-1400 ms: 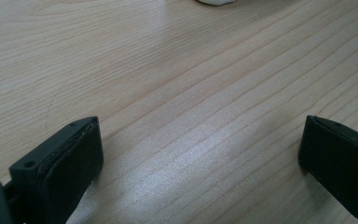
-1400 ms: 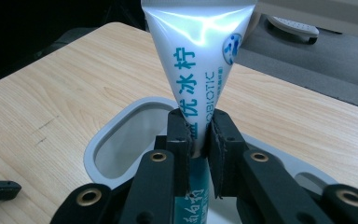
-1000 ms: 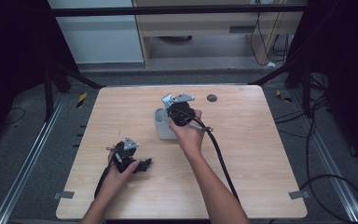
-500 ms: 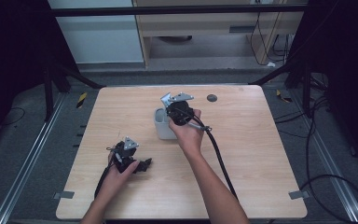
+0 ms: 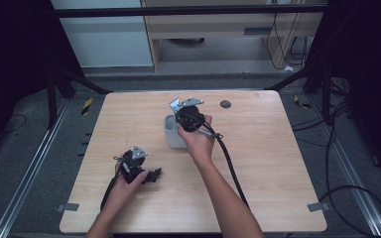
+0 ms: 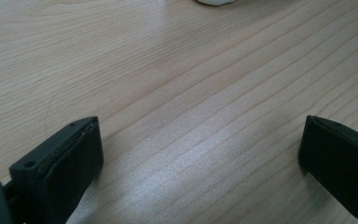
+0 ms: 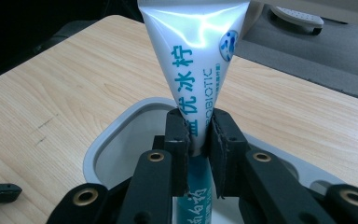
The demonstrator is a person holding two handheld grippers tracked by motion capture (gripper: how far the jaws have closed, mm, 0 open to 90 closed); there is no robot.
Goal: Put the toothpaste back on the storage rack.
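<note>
One tube, white with teal print, stands upright above one grey cup on the table. The right gripper clamps its lower part. The left gripper rests near the table's front left, jaws spread, holding nothing.

Both grippers black: left gripper has a grey three-cornered plate, flat rubber-faced pads with worn edges. Right gripper has brass-ringed pivot screws on its linkage bars, thick black cable. Forearms bare, no sleeves
</note>
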